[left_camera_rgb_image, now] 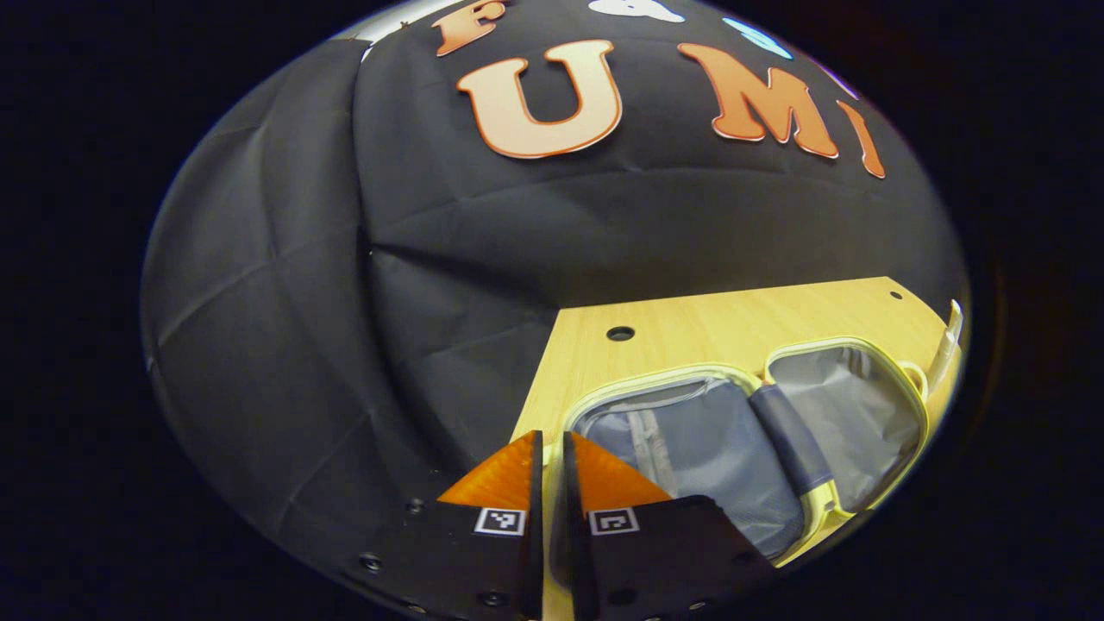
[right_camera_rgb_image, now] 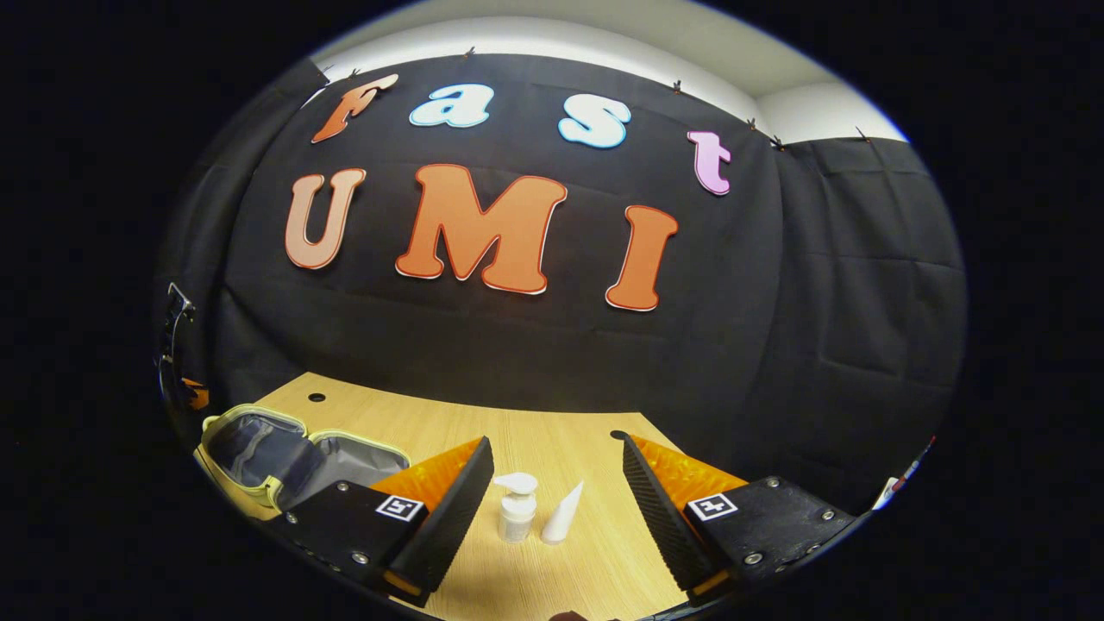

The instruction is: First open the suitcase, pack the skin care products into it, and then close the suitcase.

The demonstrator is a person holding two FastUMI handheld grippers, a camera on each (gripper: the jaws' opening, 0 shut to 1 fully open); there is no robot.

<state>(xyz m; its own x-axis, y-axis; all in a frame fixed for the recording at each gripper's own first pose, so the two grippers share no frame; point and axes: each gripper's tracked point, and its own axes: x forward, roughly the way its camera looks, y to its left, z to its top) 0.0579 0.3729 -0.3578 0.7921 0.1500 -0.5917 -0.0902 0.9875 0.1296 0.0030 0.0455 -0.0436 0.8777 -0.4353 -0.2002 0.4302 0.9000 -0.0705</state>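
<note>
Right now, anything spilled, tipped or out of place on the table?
Nothing stands out. The yellow-rimmed suitcase with grey lining lies open and flat on the wooden table; the white pump bottle and white tube stand upright, unspilled.

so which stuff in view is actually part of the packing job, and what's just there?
Job:
- suitcase, open on the table, lined halves bare
- pump bottle, standing between the right gripper's open fingers
- white tube, beside the bottle

Just there:
- wooden table
- holes in the tabletop

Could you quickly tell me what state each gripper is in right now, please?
Left gripper: closed, holding nothing.
Right gripper: open, empty, with the pump bottle and tube ahead between its fingers.
</note>
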